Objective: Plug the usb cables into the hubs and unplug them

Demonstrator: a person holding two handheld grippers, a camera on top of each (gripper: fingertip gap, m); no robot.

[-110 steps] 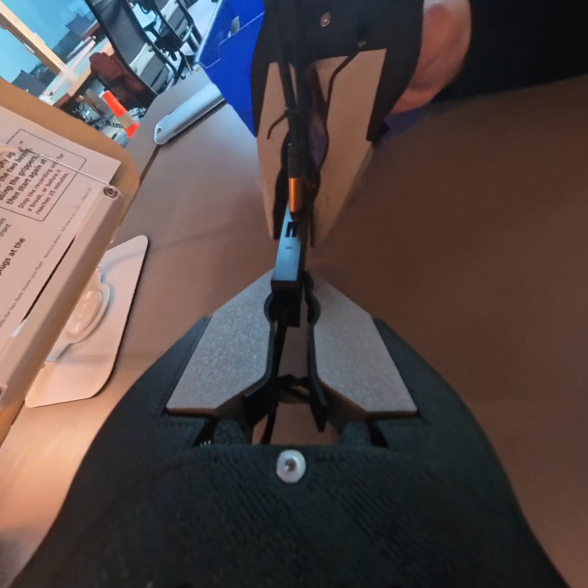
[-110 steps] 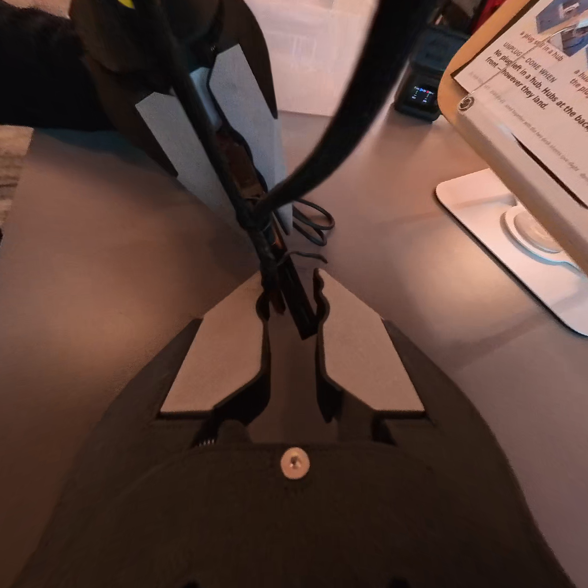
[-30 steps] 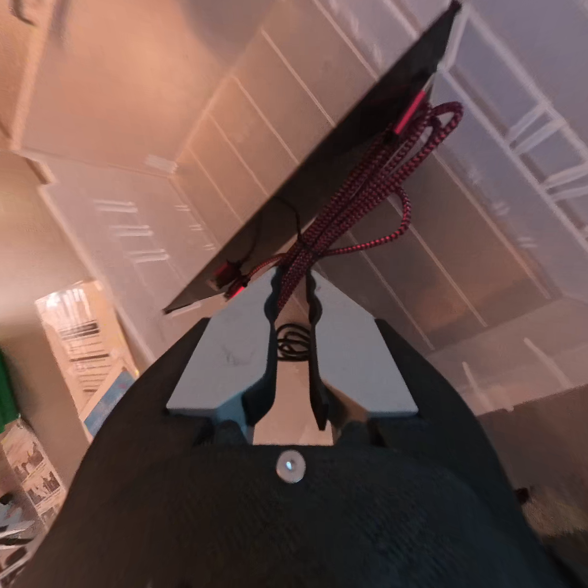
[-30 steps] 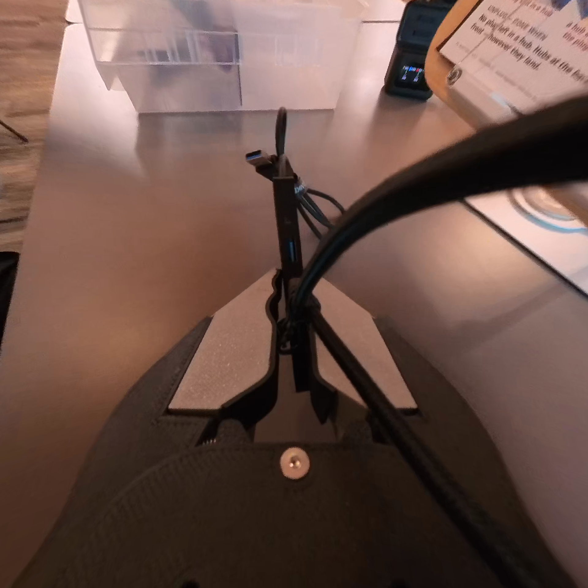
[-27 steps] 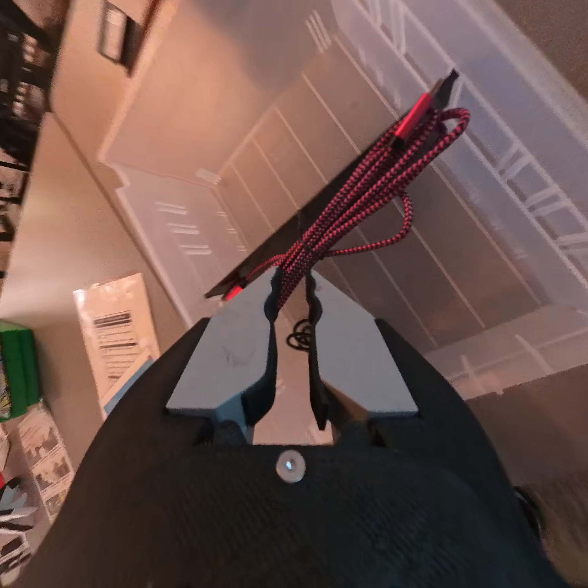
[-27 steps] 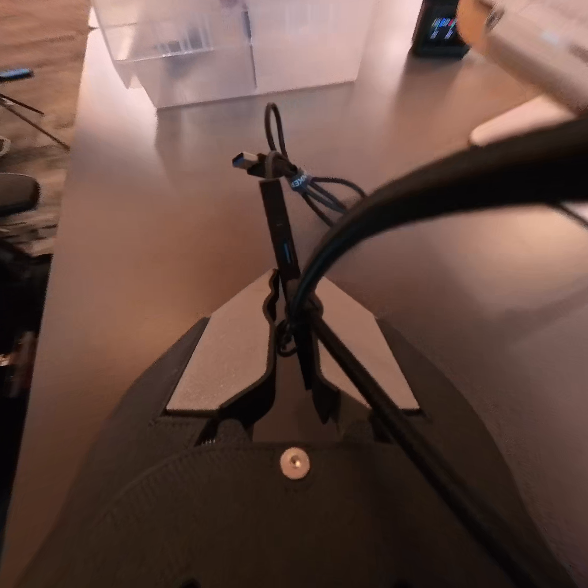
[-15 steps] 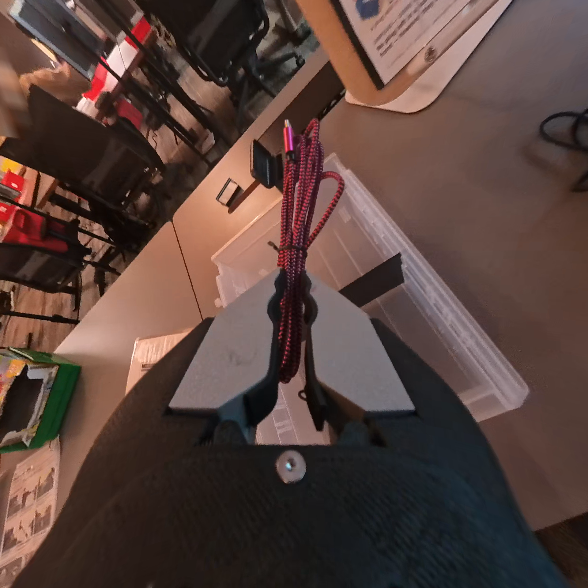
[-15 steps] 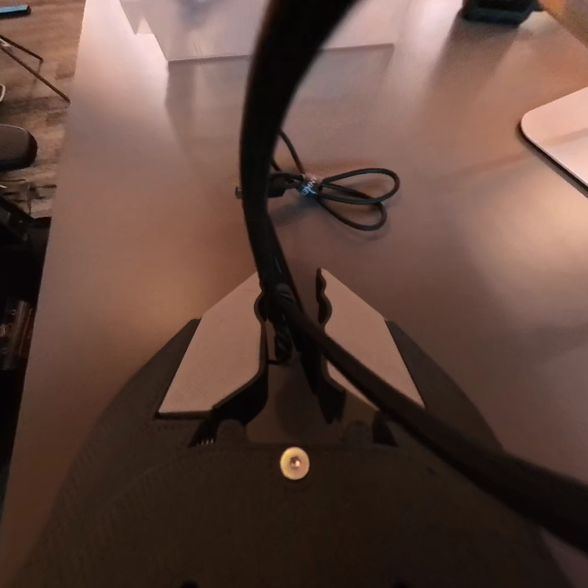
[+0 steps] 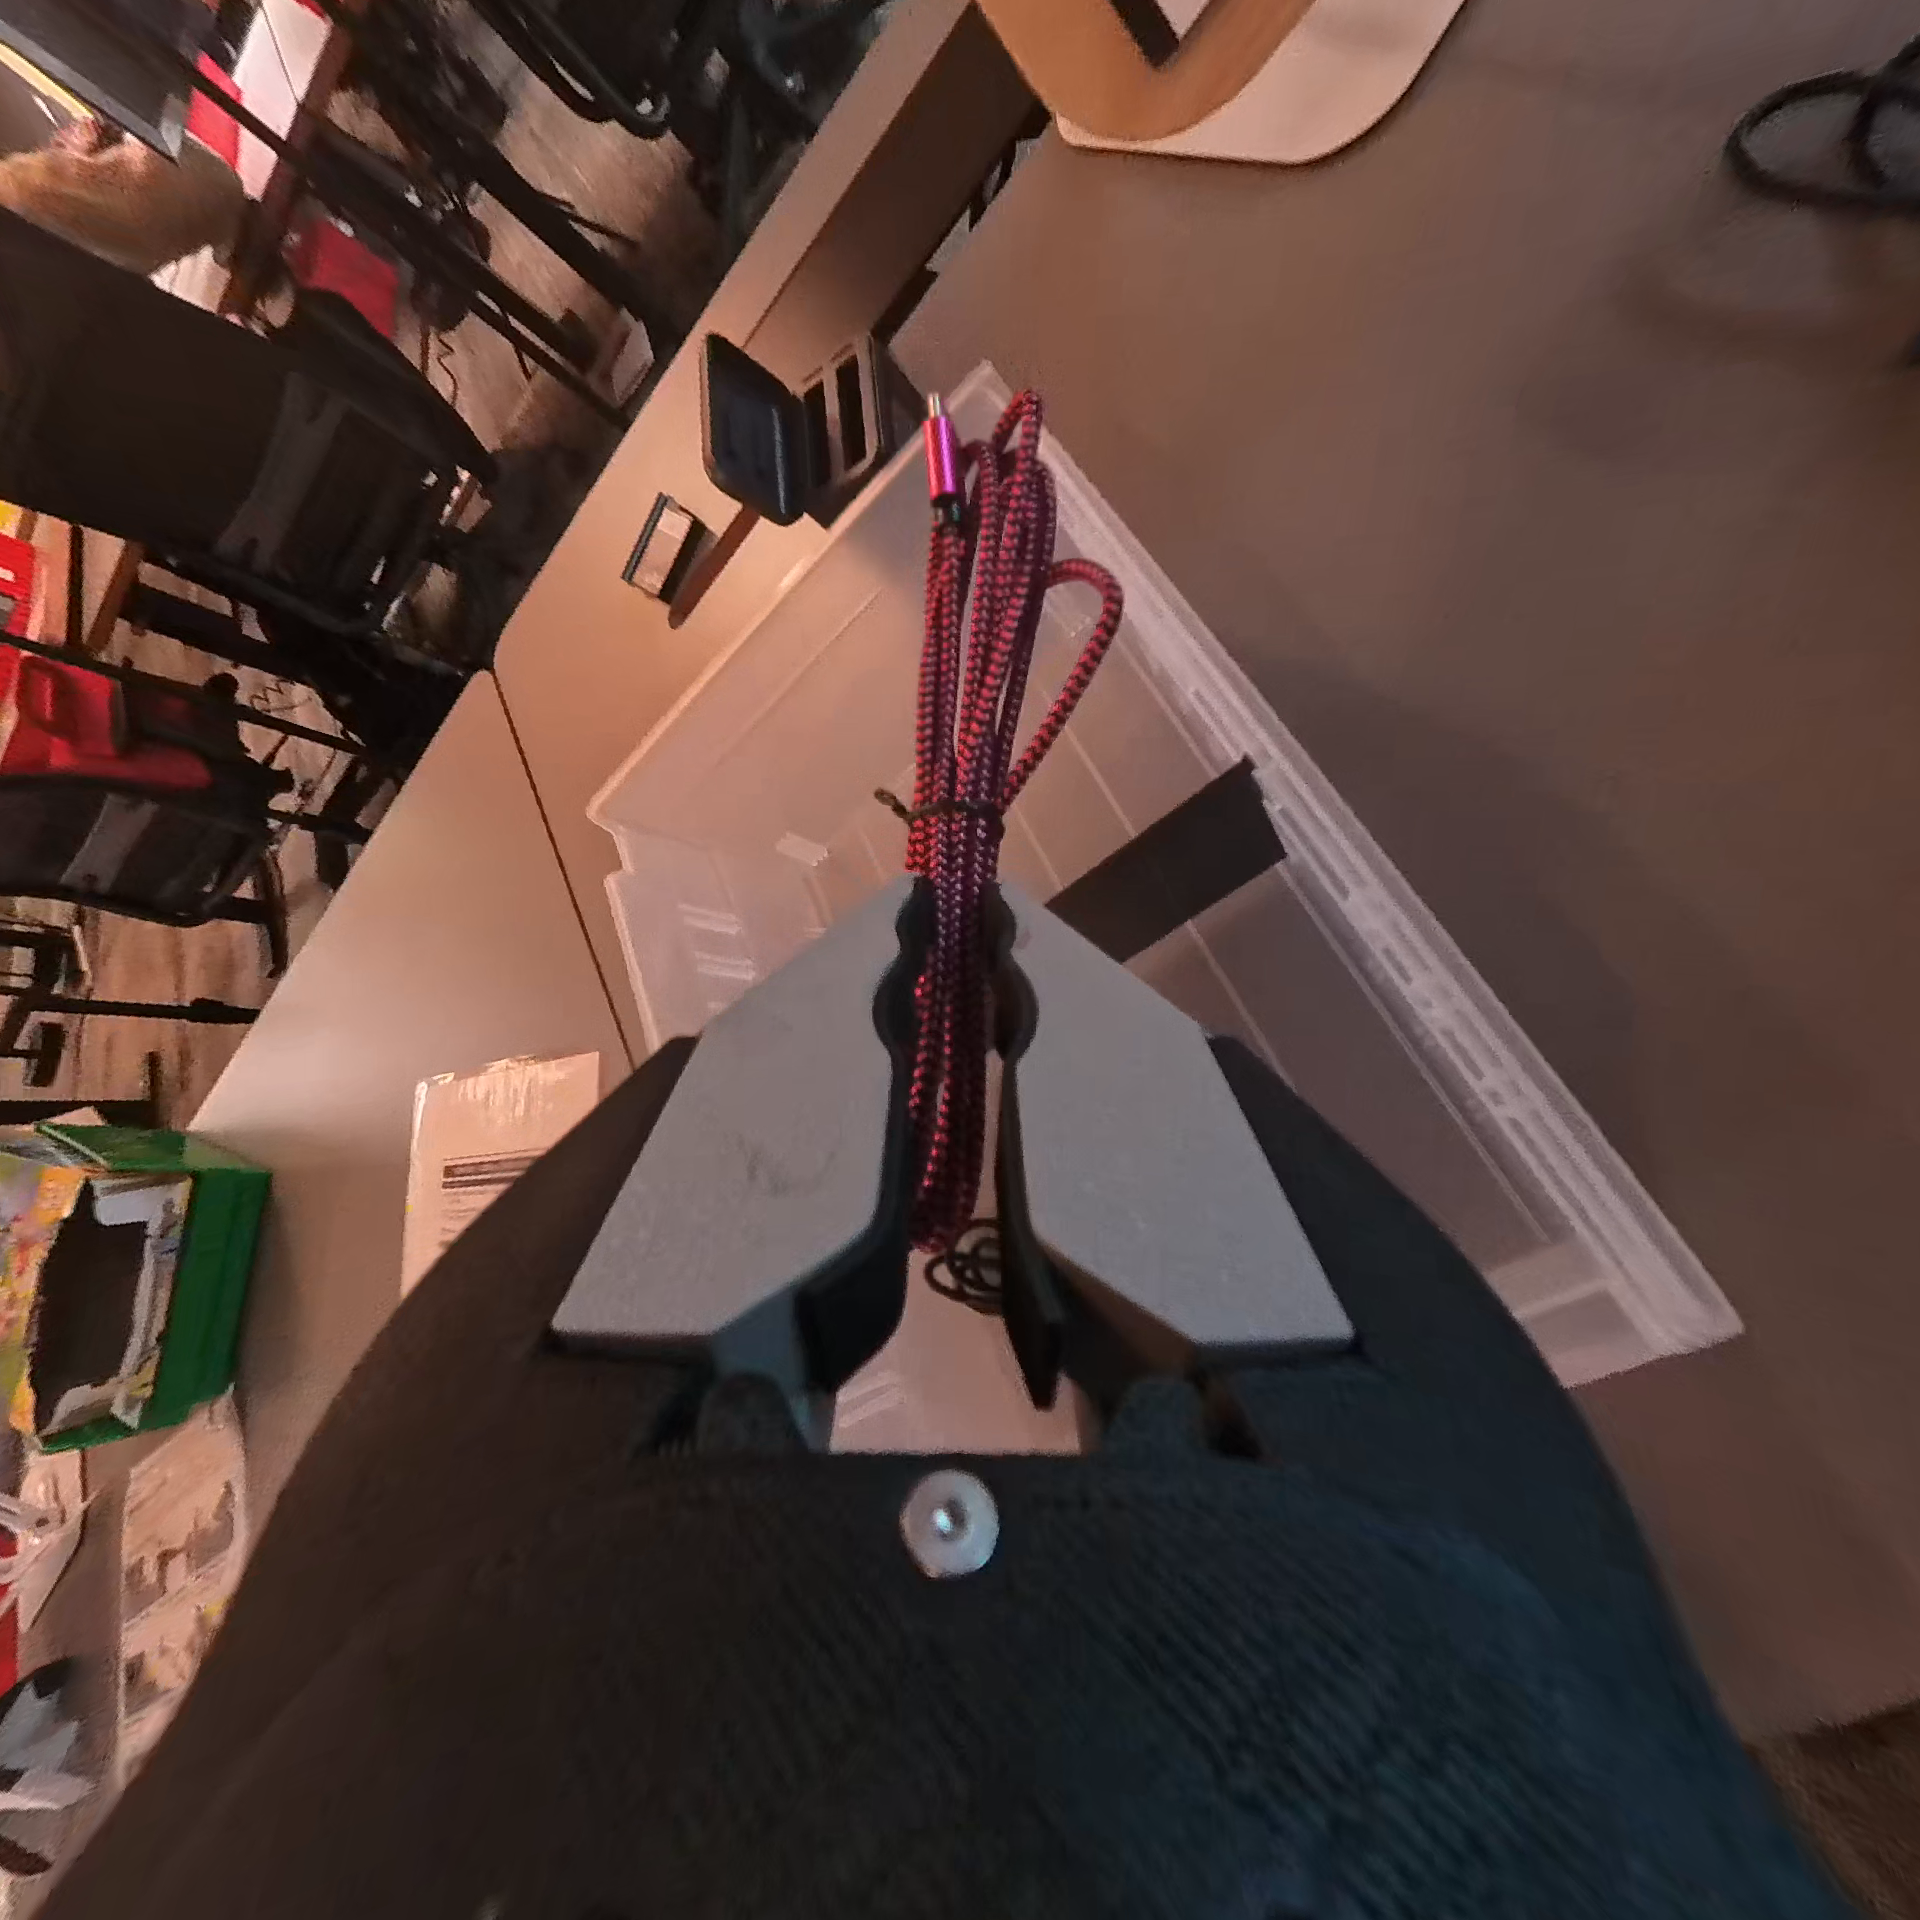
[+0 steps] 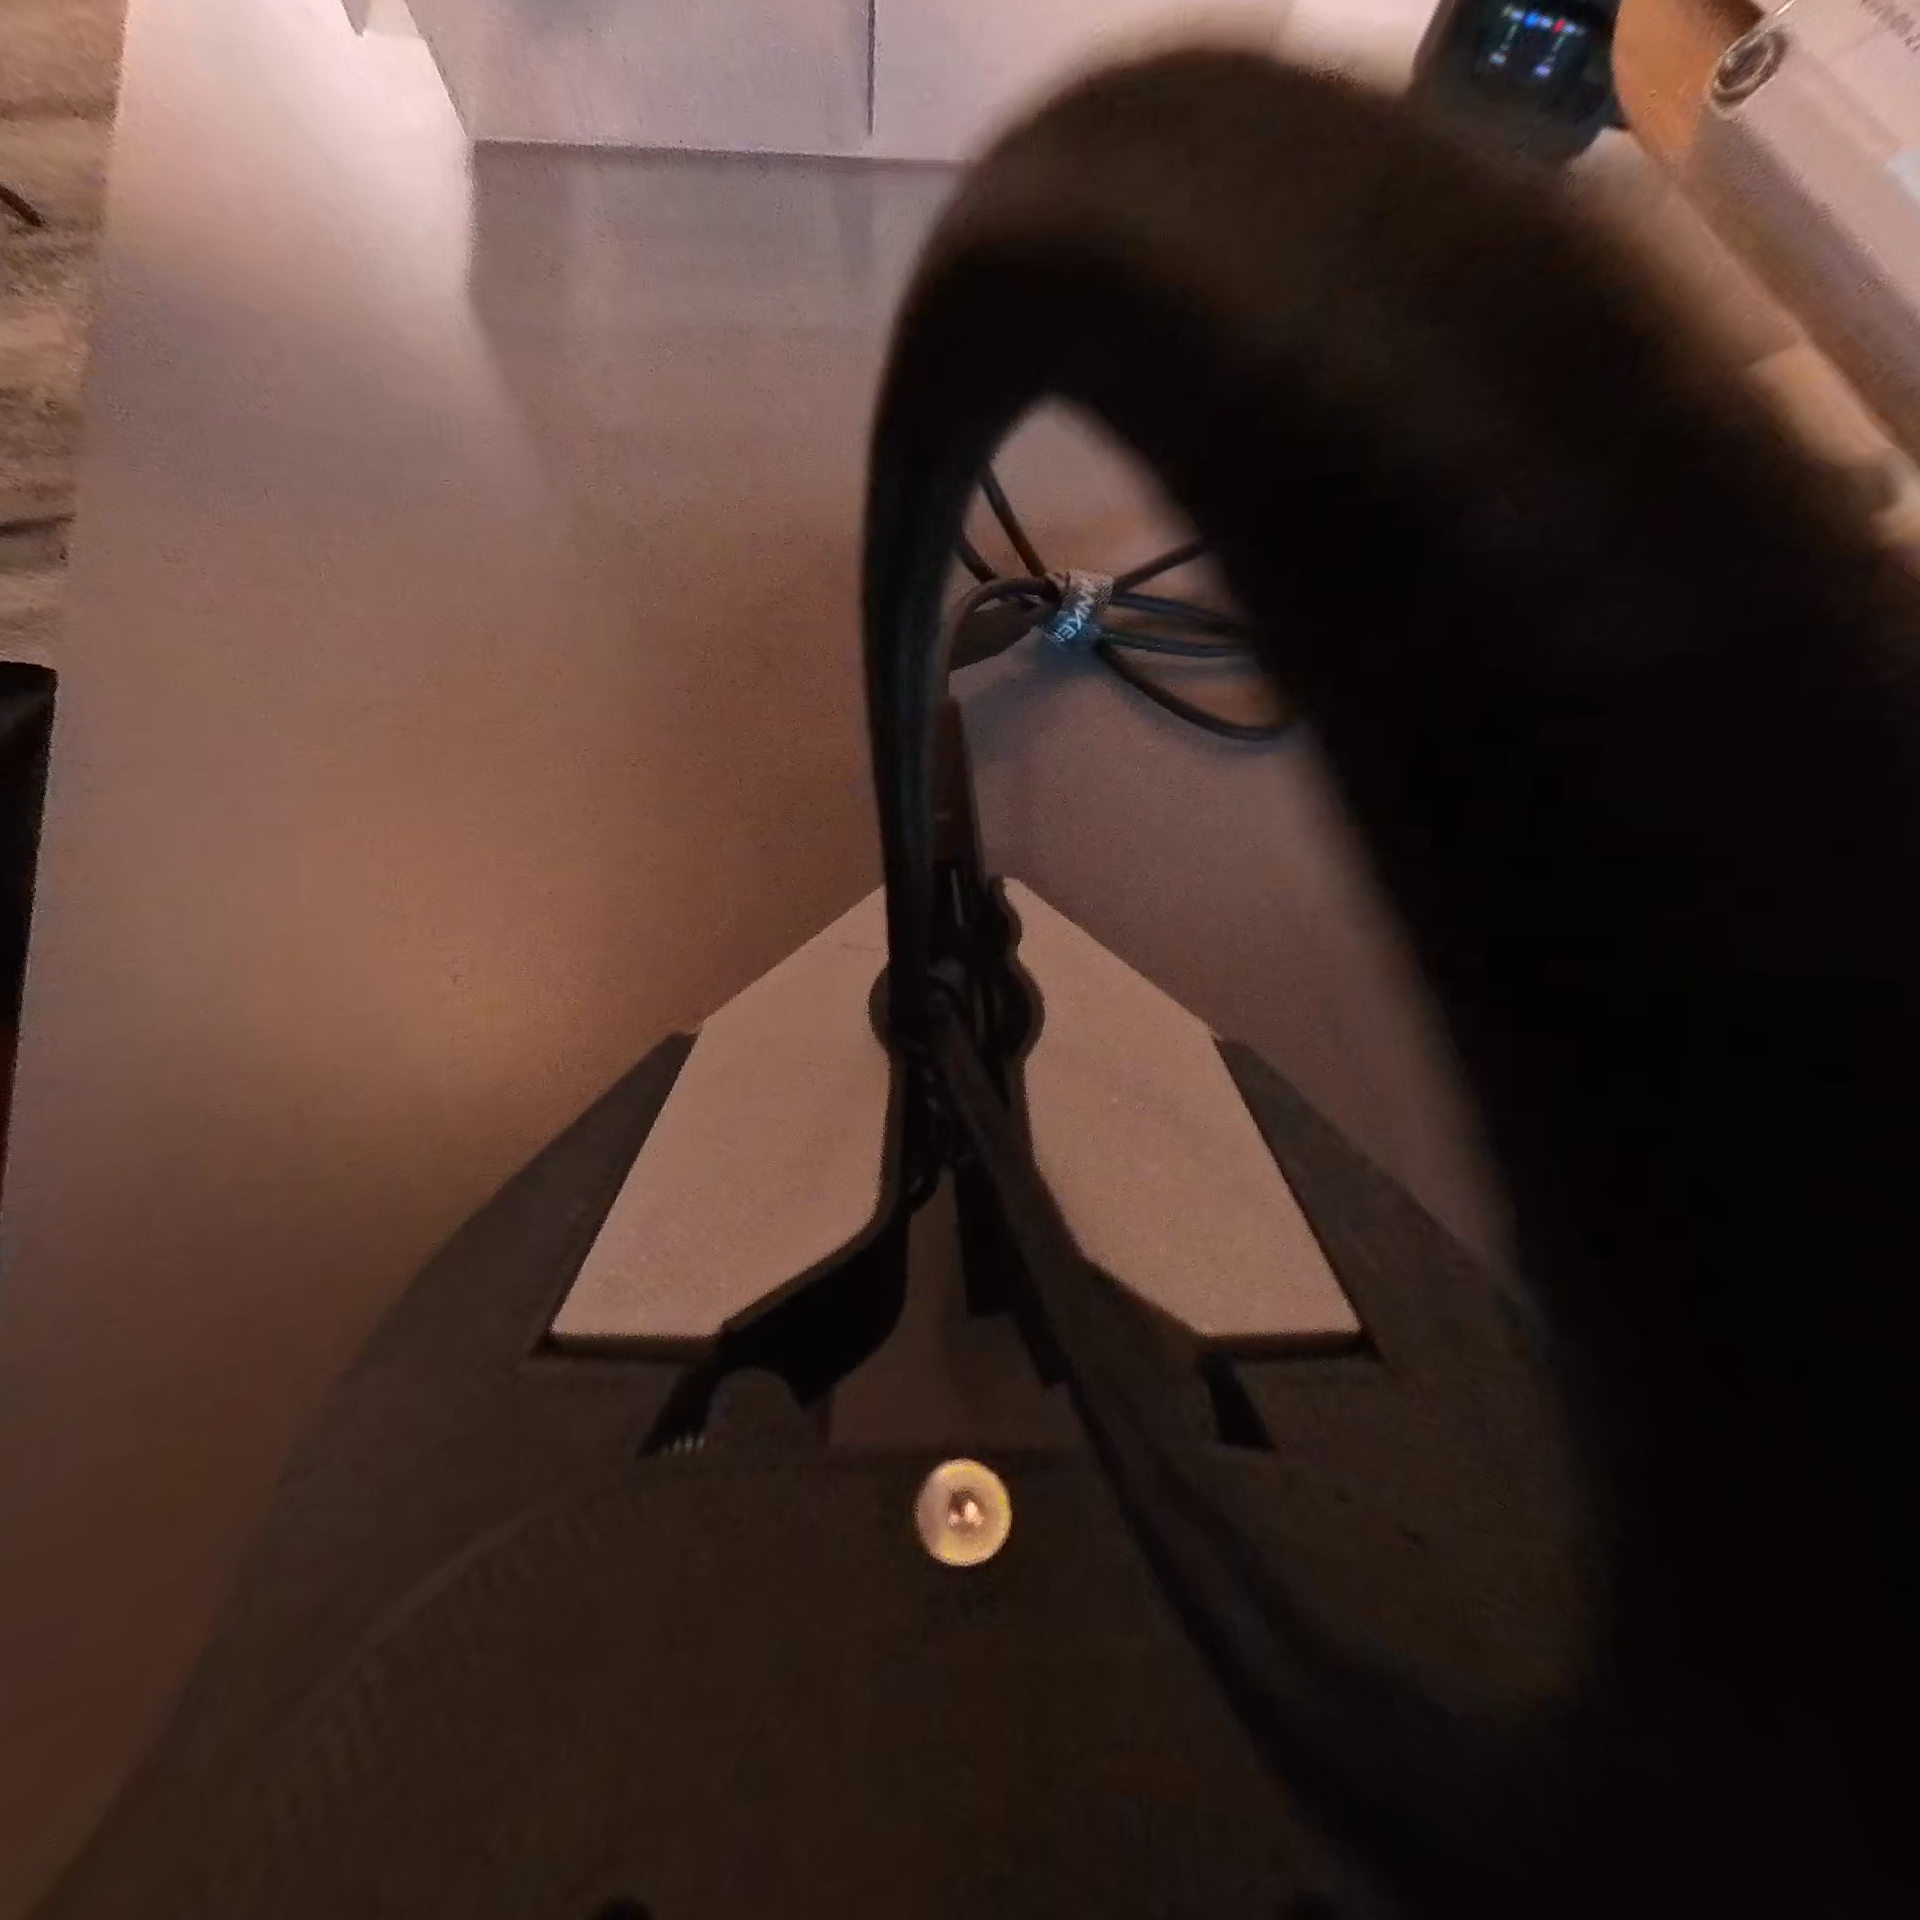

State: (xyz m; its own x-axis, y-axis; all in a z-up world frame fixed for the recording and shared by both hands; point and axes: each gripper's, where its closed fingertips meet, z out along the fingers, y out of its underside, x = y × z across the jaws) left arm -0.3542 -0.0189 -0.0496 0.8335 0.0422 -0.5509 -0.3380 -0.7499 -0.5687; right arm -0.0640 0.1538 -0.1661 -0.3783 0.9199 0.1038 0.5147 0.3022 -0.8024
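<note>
In the left wrist view, the left gripper point(image 9: 956, 914) held a bundled red-and-black braided cable point(image 9: 971, 831) between its jaws, which were closed narrow on the bundle. The cable ran up beyond the fingertips, with a thin tie around it just past the jaws, and its pink metal plug point(image 9: 943, 462) stood at the far end, pointing away. The lower loop of the bundle hung inside the gap behind the fingertips. Beyond the jaws lay a clear plastic bin point(image 9: 1351, 935) on the table point(image 9: 1558, 520), partly covered by the gripper body. To the far right of the jaws, a black cable coil point(image 9: 1829, 135) was cut off by the picture edge and blurred. In the right wrist view, the right gripper point(image 10: 951, 904) was closed narrow on a thin black hub point(image 10: 951, 790) that stood up from between the jaws. A thick black cord point(image 10: 1299, 312), very near the camera and blurred, arched over and hid much of the right side. Beyond the jaws, a tied black cable point(image 10: 1143, 634) lay on the table, partly hidden by the cord. Where the hub ended was hard to make out.
</note>
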